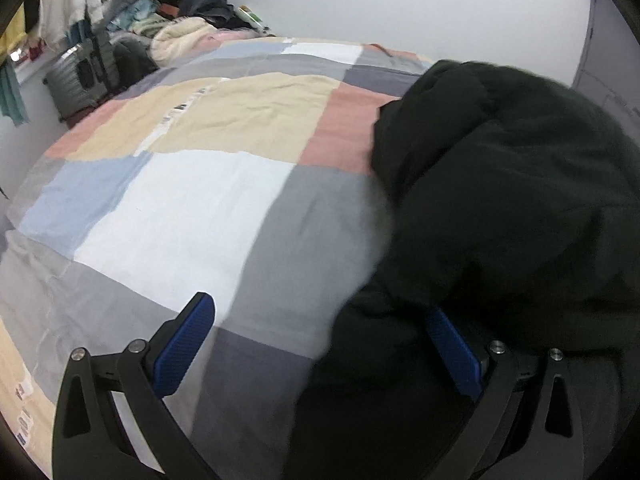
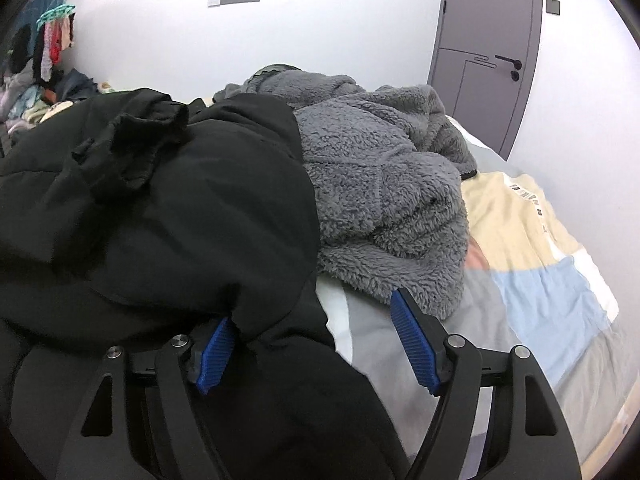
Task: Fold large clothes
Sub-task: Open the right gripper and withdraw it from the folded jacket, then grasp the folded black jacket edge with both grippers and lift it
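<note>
A large black padded jacket (image 1: pixel 500 208) lies bunched on the patchwork bedspread (image 1: pixel 192 200), filling the right of the left wrist view. My left gripper (image 1: pixel 320 320) is open, its right blue pad against the jacket's edge and its left pad over bare bedspread. In the right wrist view the same black jacket (image 2: pixel 168 216) fills the left, with a grey fleece garment (image 2: pixel 384 184) heaped beside it. My right gripper (image 2: pixel 316 320) is open, its left pad partly under a jacket fold, its right pad at the fleece's lower edge.
A pile of mixed clothes (image 1: pixel 180 32) and a grey suitcase (image 1: pixel 80 76) sit beyond the bed's far left. Hanging clothes (image 2: pixel 52 40) line the left wall. A grey door (image 2: pixel 488 40) stands behind the bed. The bedspread (image 2: pixel 540 264) extends right.
</note>
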The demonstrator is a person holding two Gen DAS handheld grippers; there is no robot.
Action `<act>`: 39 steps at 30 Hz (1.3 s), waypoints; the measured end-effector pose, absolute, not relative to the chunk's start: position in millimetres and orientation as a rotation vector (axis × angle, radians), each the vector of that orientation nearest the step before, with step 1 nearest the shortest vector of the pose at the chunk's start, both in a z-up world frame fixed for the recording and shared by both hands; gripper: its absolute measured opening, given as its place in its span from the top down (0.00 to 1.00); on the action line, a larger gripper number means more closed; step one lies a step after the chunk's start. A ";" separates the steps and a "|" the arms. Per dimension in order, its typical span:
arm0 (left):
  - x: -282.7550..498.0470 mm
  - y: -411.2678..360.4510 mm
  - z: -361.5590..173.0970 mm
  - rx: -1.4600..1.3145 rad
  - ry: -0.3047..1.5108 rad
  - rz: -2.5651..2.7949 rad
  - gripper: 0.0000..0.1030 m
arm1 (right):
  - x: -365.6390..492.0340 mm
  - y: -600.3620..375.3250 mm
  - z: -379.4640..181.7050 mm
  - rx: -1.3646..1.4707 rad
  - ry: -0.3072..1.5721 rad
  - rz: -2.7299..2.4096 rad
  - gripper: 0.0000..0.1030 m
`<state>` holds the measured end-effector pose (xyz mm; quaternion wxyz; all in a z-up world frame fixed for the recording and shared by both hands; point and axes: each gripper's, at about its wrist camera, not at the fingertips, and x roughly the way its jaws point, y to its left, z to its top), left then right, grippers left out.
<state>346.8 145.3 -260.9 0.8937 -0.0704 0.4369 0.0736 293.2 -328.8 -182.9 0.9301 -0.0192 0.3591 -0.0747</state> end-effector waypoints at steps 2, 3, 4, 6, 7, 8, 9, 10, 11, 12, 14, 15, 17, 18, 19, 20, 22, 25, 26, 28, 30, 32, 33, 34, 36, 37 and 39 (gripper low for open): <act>339.8 142.8 -248.5 -0.156 0.897 0.128 0.01 | 284.2 -327.8 -174.4 -0.004 0.735 -0.127 0.31; 335.5 141.0 -241.4 -0.161 0.893 0.118 0.01 | 276.0 -327.6 -168.0 0.022 0.734 -0.112 0.31; 328.3 139.3 -229.3 -0.175 0.880 0.102 0.01 | 268.7 -326.3 -161.1 0.046 0.732 -0.098 0.31; 315.1 136.9 -207.8 -0.193 0.854 0.080 0.01 | 252.1 -320.5 -142.3 0.071 0.713 -0.062 0.31; 307.0 135.4 -195.3 -0.196 0.844 0.069 0.01 | 244.8 -318.5 -133.8 0.074 0.701 -0.056 0.31; 299.5 134.2 -184.0 -0.198 0.836 0.060 0.01 | 234.5 -316.7 -119.8 0.085 0.678 -0.048 0.29; 291.5 133.3 -172.9 -0.204 0.830 0.048 0.01 | 222.5 -315.4 -103.5 0.106 0.650 -0.029 0.29; 281.8 132.2 -160.3 -0.215 0.826 0.029 0.01 | 214.1 -313.9 -91.9 0.119 0.632 -0.015 0.29; 274.2 131.1 -149.9 -0.221 0.823 0.012 0.01 | 203.5 -312.8 -77.9 0.136 0.615 -0.003 0.28; 265.2 130.6 -139.9 -0.227 0.821 -0.002 0.01 | 193.3 -311.3 -64.9 0.150 0.605 0.010 0.28; 245.0 132.3 -120.9 -0.250 0.832 -0.033 0.01 | 178.0 -311.4 -47.6 0.167 0.601 0.029 0.28; 237.4 133.8 -115.4 -0.263 0.845 -0.049 0.01 | 166.3 -311.9 -37.4 0.178 0.605 0.044 0.28; 216.9 141.7 -105.3 -0.307 0.880 -0.084 0.01 | 150.3 -313.9 -27.0 0.193 0.624 0.081 0.28; 211.2 144.2 -104.5 -0.323 0.901 -0.096 0.01 | 142.0 -315.4 -23.4 0.197 0.638 0.095 0.28; 204.0 147.3 -105.2 -0.344 0.936 -0.115 0.01 | 134.8 -315.8 -22.1 0.194 0.662 0.111 0.28; 196.7 149.7 -106.5 -0.357 0.968 -0.138 0.01 | 129.9 -317.4 -23.0 0.189 0.700 0.134 0.28; 183.7 153.8 -110.8 -0.377 1.014 -0.159 0.01 | 118.9 -321.9 -26.4 0.190 0.756 0.160 0.28; 169.3 157.6 -132.2 -0.431 1.109 -0.196 0.01 | 102.4 -334.5 -39.4 0.247 0.846 0.218 0.28; 165.4 157.4 -140.9 -0.445 1.144 -0.207 0.01 | 97.3 -340.4 -46.6 0.277 0.890 0.241 0.28; 161.2 157.5 -160.7 -0.468 1.207 -0.228 0.01 | 86.2 -350.9 -60.2 0.329 0.949 0.274 0.28; 160.4 154.1 -181.6 -0.482 1.270 -0.247 0.01 | 74.5 -359.8 -75.1 0.355 0.998 0.302 0.28; 160.7 153.5 -203.2 -0.499 1.322 -0.244 0.01 | 67.6 -369.4 -91.2 0.381 1.050 0.316 0.27; 159.4 154.6 -209.7 -0.511 1.338 -0.243 0.01 | 64.8 -376.5 -101.9 0.407 1.078 0.315 0.27; 159.8 156.0 -218.6 -0.536 1.356 -0.242 0.01 | 63.0 -381.9 -109.9 0.427 1.100 0.316 0.27; 164.3 152.4 -235.2 -0.549 1.396 -0.245 0.01 | 60.3 -393.3 -132.8 0.469 1.151 0.323 0.27; 166.6 149.4 -245.5 -0.552 1.425 -0.247 0.01 | 59.4 -397.3 -140.3 0.481 1.166 0.321 0.27; 168.8 144.3 -262.4 -0.547 1.470 -0.228 0.01 | 60.4 -405.5 -157.3 0.512 1.207 0.313 0.26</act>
